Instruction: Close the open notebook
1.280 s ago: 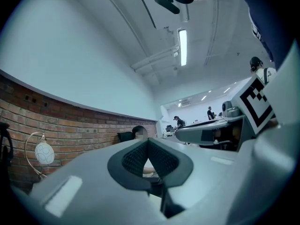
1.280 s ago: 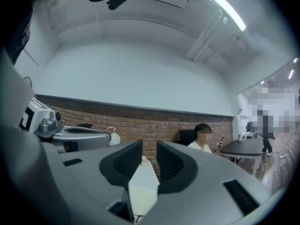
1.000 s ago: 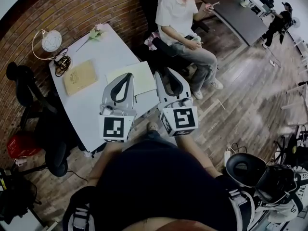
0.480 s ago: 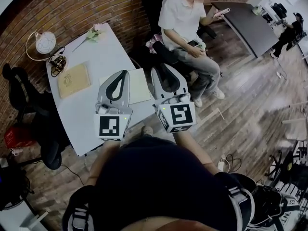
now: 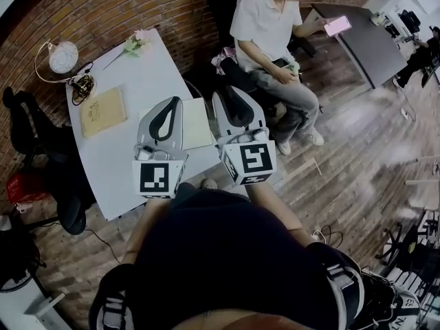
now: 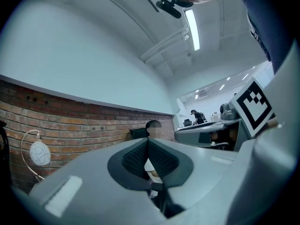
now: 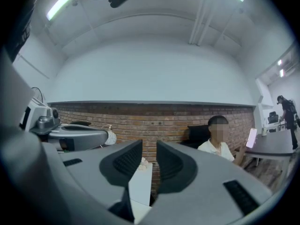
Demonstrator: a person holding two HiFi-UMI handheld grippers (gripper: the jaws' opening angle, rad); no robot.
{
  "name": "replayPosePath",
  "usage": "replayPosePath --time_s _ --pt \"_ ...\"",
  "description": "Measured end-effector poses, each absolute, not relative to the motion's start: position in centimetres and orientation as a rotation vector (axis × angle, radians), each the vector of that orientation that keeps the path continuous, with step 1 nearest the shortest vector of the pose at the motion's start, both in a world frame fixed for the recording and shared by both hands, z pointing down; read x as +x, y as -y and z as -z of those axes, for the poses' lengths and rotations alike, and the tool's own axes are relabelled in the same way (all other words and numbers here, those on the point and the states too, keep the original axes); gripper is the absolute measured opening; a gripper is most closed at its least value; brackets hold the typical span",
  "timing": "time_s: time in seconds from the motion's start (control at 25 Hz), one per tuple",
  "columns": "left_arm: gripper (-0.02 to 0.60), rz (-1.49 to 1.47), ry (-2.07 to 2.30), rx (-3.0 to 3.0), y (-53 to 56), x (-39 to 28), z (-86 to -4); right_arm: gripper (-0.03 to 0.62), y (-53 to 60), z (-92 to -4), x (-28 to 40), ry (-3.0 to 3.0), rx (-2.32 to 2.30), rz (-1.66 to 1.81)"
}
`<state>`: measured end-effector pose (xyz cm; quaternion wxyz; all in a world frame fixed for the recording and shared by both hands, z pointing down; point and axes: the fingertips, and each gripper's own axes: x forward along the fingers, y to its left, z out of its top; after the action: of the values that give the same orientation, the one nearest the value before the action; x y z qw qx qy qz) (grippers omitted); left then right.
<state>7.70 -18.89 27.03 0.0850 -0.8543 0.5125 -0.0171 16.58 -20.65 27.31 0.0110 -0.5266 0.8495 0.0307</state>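
The left gripper's fingers (image 6: 161,159) meet at their tips with nothing between them. The right gripper's fingers (image 7: 171,163) stand a narrow gap apart, also empty. Both grippers point level, out over the white table (image 5: 130,163).

The notebook (image 5: 196,122) lies open and flat near the table's near right corner. Its pale, cream pages face up, the right one plain and unmarked. The left gripper (image 5: 172,105) hangs above the left page and hides much of it. The right gripper (image 5: 230,96) hangs just past the table's right edge, beside the notebook's outer edge.

That right edge is tight, because a seated person (image 5: 265,23) in a white shirt sits close to it, knees toward the table. The middle of the table is bare between the notebook and a tan book (image 5: 103,111) nearer the left edge. The far side holds clutter: a globe lamp (image 5: 60,56) and a tangle of cables (image 5: 82,84) at the left corner, and a flower (image 5: 135,45) at the far corner.
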Motion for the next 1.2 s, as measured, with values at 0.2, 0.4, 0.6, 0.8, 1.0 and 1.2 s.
replayPosePath --time_s 0.2,0.4,0.6,0.8,1.0,1.2 --pt "0.006 0.048 -1.49 -2.549 19.5 7.8 -27.1 0.086 21.2 -27.6 16.7 -2.635 -1.672 -0.086" --pt "0.006 0.086 -1.49 -2.577 20.2 7.2 -27.3 0.086 21.8 -27.9 16.3 -2.615 -1.711 -0.069" --pt "0.006 0.115 -1.466 -2.58 20.8 6.2 -27.5 0.086 22.2 -28.5 15.6 -2.605 -1.737 -0.044" --pt "0.006 0.122 -1.451 -2.587 21.5 5.1 -28.2 0.086 22.7 -29.2 14.6 -2.596 -1.76 -0.042" --pt "0.006 0.12 -1.444 -2.593 22.0 4.2 -29.0 0.086 23.2 -30.0 13.7 -2.597 -1.759 -0.048" --pt "0.006 0.143 -1.448 -2.605 22.5 3.3 -30.3 0.086 23.9 -31.4 13.2 -2.612 -1.777 -0.047"
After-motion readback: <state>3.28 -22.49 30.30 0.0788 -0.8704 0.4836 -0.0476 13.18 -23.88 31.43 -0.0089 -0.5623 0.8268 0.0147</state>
